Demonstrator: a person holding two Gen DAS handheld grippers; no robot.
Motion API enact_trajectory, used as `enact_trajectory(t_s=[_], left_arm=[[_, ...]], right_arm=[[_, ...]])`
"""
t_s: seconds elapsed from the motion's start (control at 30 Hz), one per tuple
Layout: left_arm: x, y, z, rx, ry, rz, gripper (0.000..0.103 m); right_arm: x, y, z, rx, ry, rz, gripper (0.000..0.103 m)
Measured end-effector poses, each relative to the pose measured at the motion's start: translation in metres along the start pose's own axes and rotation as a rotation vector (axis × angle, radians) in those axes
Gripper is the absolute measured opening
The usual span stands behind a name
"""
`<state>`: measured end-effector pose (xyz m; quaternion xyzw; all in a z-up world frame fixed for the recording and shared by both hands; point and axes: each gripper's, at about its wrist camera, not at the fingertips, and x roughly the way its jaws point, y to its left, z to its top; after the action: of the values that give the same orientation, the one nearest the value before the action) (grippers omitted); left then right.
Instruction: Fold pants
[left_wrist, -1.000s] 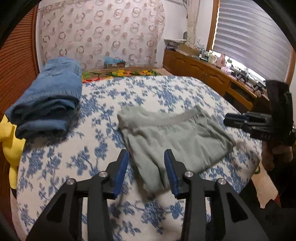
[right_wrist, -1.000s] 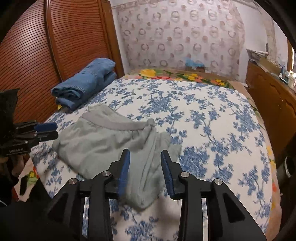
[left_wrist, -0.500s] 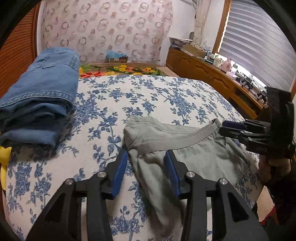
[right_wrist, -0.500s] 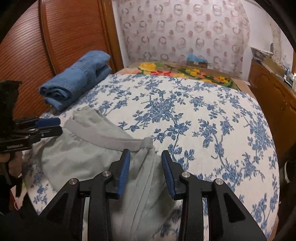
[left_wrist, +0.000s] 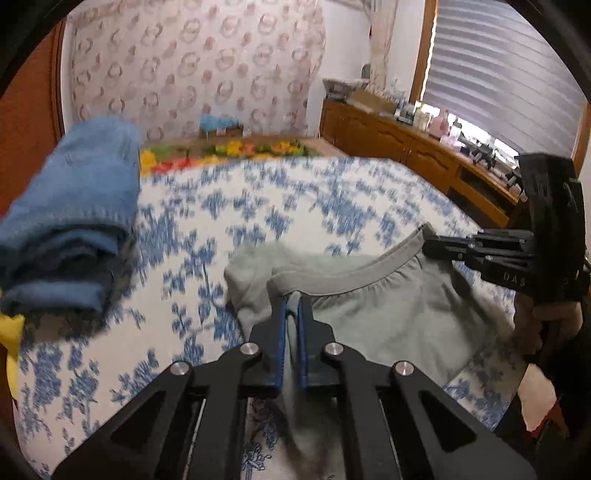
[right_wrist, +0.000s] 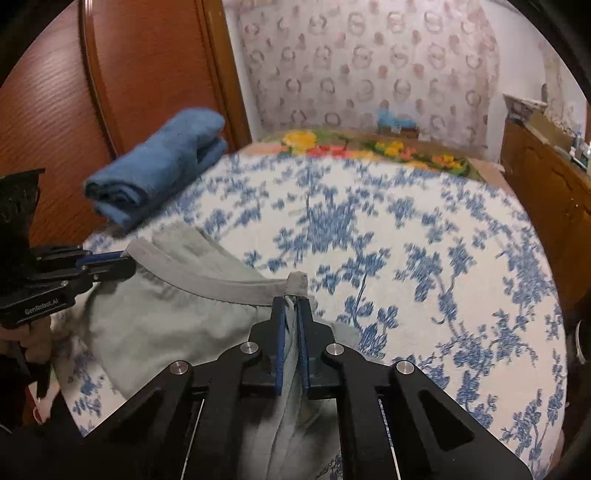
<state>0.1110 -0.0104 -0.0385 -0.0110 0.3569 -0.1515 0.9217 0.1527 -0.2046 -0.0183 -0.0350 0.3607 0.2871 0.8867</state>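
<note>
We see a bed with blue flowers | gray pants lie on it | folded blue jeans lie near the pants, farther back

Both grippers' jaws have clamped onto the pants waistband.

A white bedspread printed with blue flowers stretches ahead of the tool and off to both sides. A folded stack of blue denim clothes lies on it, ahead and to the left, with a piece of bright yellow fabric just beneath its near end. Beyond the stack stands a reddish-brown ribbed wooden wardrobe door. Straight ahead, past a strip of cloth with red, yellow and green flowers, hangs a pale curtain patterned with rings. To the right runs a brown wooden cabinet cluttered with small items, under a window with a striped roller blind.
</note>
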Motion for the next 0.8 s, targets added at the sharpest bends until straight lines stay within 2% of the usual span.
enact_trajectory(t_s=[0.1, 0.27, 0.47, 0.63, 0.67, 0.8], left_arm=[[-0.005, -0.001, 0.012, 0.004, -0.029, 0.003, 0.003], [0.016, 0.005, 0.019, -0.020, 0.024, -0.002, 0.003], [0.025, 0.010, 0.013, -0.040, 0.068, 0.000, 0.008], [0.023, 0.009, 0.013, -0.025, 0.070, 0.022, 0.014], [0.022, 0.009, 0.013, -0.025, 0.066, 0.021, 0.016], [0.017, 0.008, 0.014, -0.005, 0.051, 0.039, 0.035]], right_arm=[[-0.012, 0.003, 0.004, -0.001, -0.045, -0.034, 0.004], [0.001, 0.002, 0.007, -0.013, 0.010, -0.079, 0.004], [0.010, -0.005, 0.000, 0.010, 0.042, -0.073, 0.004], [0.004, -0.004, 0.002, 0.014, 0.036, -0.099, 0.019], [0.002, -0.005, 0.002, 0.017, 0.032, -0.103, 0.019], [-0.007, -0.004, -0.001, 0.022, 0.025, -0.094, 0.035]])
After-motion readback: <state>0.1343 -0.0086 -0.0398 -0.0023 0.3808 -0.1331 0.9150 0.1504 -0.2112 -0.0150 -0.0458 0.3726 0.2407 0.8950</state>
